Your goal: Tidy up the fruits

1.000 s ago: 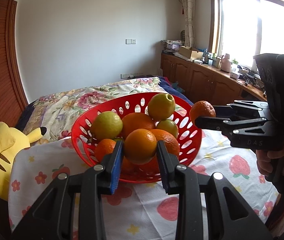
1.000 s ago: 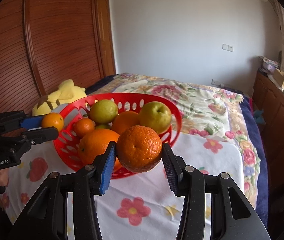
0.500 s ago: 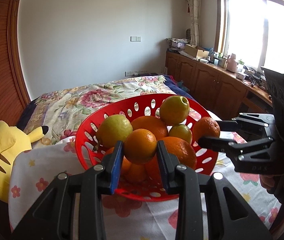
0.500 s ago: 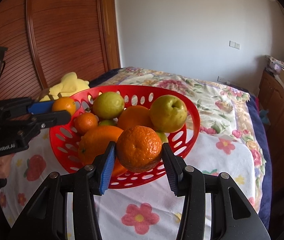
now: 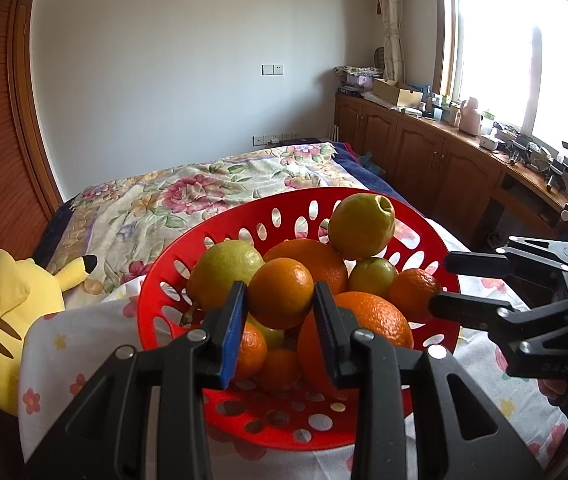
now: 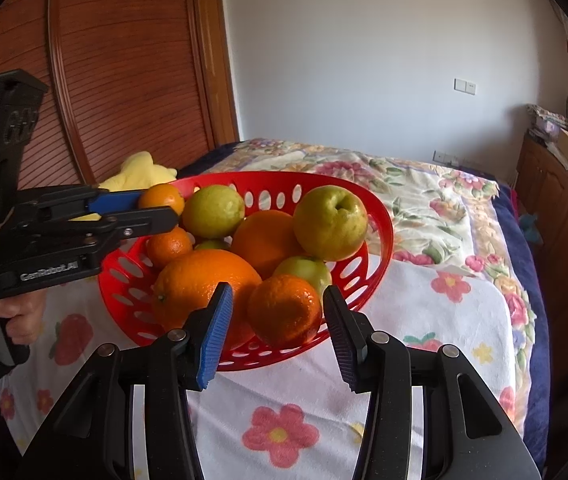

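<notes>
Since each gripper carries a fruit over the red basket [image 5: 172,264], the step should go best with a low, slow set-down into a gap, the jaws parting only once the fruit rests; a drop onto the heaped pile could send it rolling. The left gripper [image 5: 280,320] is clamped on a small orange [image 5: 281,298] above the basket's near-left side; the right gripper [image 6: 278,320] pinches a mandarin [image 6: 284,312] at the near rim, just right of the large orange [image 6: 200,284].
</notes>
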A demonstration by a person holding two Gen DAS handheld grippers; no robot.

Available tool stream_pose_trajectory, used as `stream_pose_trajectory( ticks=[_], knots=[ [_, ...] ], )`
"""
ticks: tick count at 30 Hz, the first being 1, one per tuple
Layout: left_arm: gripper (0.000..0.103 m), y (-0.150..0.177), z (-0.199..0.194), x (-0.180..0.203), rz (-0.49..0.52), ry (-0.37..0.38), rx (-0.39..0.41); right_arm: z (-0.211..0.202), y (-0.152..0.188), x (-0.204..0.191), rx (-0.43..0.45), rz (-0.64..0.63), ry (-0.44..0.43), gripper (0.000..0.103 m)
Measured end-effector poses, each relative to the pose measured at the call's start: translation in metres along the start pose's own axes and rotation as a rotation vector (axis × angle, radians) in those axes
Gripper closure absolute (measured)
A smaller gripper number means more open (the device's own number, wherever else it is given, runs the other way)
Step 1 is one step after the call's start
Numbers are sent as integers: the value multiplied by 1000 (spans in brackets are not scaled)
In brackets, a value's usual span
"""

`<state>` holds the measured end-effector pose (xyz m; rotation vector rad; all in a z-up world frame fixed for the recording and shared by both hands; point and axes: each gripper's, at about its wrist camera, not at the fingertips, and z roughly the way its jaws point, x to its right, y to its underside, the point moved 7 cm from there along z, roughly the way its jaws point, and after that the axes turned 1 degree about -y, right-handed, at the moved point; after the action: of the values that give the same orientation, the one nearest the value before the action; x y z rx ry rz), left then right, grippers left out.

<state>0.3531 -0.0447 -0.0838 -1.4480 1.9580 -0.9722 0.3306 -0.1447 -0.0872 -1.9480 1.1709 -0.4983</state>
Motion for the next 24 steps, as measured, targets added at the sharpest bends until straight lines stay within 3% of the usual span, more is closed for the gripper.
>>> stream_pose_trajectory(
  ticks=[14, 24],
  knots=[
    [69, 9, -2, -2, -18, -21, -6, -7, 3, -2, 33, 18, 17, 55],
    [67, 18, -46, 2, -26, -40, 42, -31, 9, -18, 66, 36, 35, 55]
  ],
)
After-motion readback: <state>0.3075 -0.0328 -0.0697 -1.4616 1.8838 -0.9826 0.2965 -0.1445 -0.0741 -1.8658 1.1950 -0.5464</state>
